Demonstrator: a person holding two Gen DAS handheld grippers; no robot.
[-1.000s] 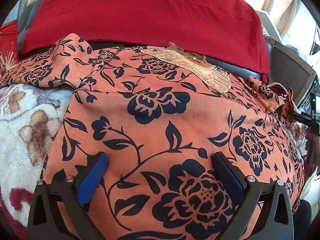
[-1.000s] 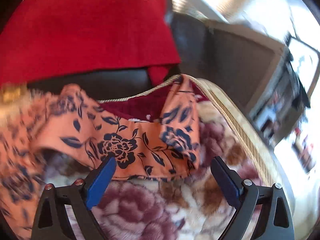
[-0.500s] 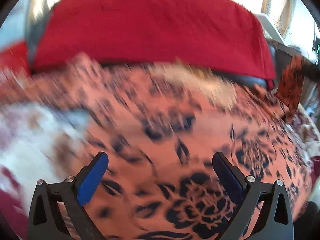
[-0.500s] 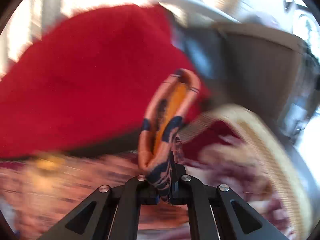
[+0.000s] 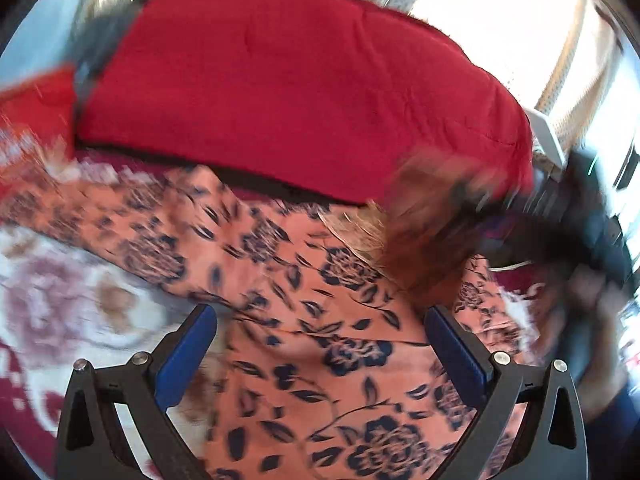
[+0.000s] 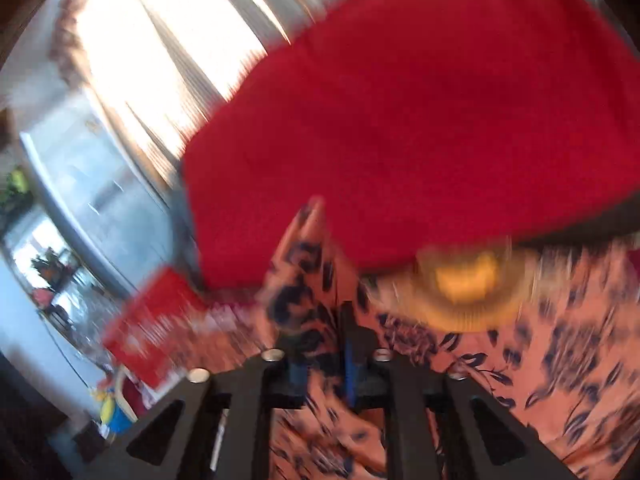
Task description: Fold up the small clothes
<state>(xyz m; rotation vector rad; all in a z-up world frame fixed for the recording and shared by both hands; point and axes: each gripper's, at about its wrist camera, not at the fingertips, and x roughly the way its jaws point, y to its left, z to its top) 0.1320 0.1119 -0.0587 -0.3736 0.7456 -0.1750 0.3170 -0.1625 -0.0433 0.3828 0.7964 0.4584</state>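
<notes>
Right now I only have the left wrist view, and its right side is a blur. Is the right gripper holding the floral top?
Observer: Yes. The right gripper is shut on a raised fold of the floral top, pinched between its fingers.
Reviewer: What lies next to that grip?
Observer: The gold embroidered neckline, just right of the pinched fold, below the red cover.
Reviewer: Anything at the far left there?
Observer: A small yellow and blue object, low down, too blurred to identify.
</notes>
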